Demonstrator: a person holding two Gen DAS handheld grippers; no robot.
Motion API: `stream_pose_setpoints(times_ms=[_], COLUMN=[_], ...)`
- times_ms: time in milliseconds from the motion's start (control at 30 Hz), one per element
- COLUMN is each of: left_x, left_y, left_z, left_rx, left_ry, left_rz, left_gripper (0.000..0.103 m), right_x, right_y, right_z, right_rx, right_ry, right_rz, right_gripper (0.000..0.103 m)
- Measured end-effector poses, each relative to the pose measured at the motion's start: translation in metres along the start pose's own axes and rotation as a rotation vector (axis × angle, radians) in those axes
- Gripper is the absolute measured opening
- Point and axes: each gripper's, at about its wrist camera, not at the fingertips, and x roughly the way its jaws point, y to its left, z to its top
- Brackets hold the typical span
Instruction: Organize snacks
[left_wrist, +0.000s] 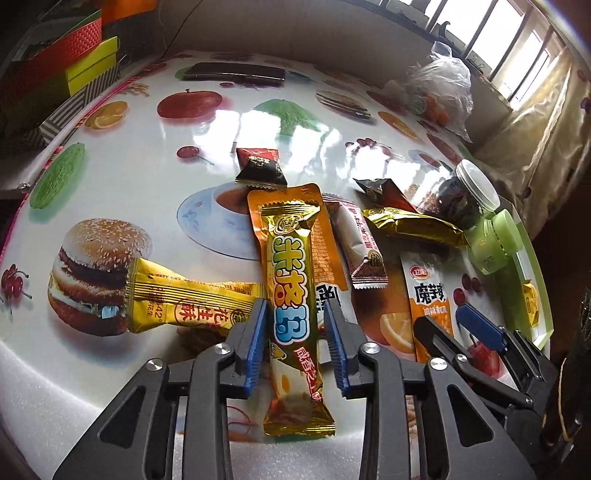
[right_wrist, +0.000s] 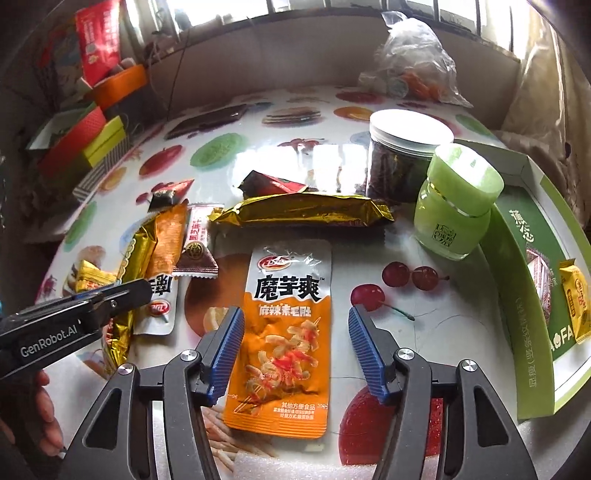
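Note:
My left gripper (left_wrist: 297, 317) is open, its blue pads on either side of a long gold snack bar (left_wrist: 293, 295) lying on an orange pouch (left_wrist: 325, 254). A yellow peanut candy pack (left_wrist: 177, 299) lies to its left. My right gripper (right_wrist: 295, 328) is open around an orange and white konjac pouch (right_wrist: 286, 339), flat on the table; the pouch also shows in the left wrist view (left_wrist: 430, 302). A gold bar (right_wrist: 303, 212), a pink and white pack (right_wrist: 197, 243) and dark red packs (right_wrist: 273, 184) lie behind. The left gripper shows in the right wrist view (right_wrist: 122, 295).
A green box (right_wrist: 517, 314) at the right holds a few snacks. A dark jar with a white lid (right_wrist: 402, 158) and a green jar (right_wrist: 456, 206) stand beside it. A plastic bag (right_wrist: 410, 62) and a phone (left_wrist: 236, 72) lie far back. Coloured boxes (left_wrist: 74, 66) stack at the far left.

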Motion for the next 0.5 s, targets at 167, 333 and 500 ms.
stream_pose_setpoints(times_ms=[167, 333, 500], left_x=[0.001, 0.001, 0.0], left_y=[-0.009, -0.011, -0.007], left_z=[-0.003, -0.006, -0.005], left_rx=[0.031, 0.047, 0.036], left_ry=[-0.006, -0.026, -0.036], left_rz=[0.024, 0.041, 0.057], left_gripper=[0.045, 0.045, 0.027], right_x=[0.002, -0.001, -0.005], right_y=[0.007, 0.002, -0.004], right_z=[-0.003, -0.005, -0.005], right_rx=[-0.051, -0.039, -0.01], right_ry=[-0.006, -0.013, -0.027], right_rz=[-0.053, -0.052, -0.047], right_gripper=[0.059, 0.047, 0.032])
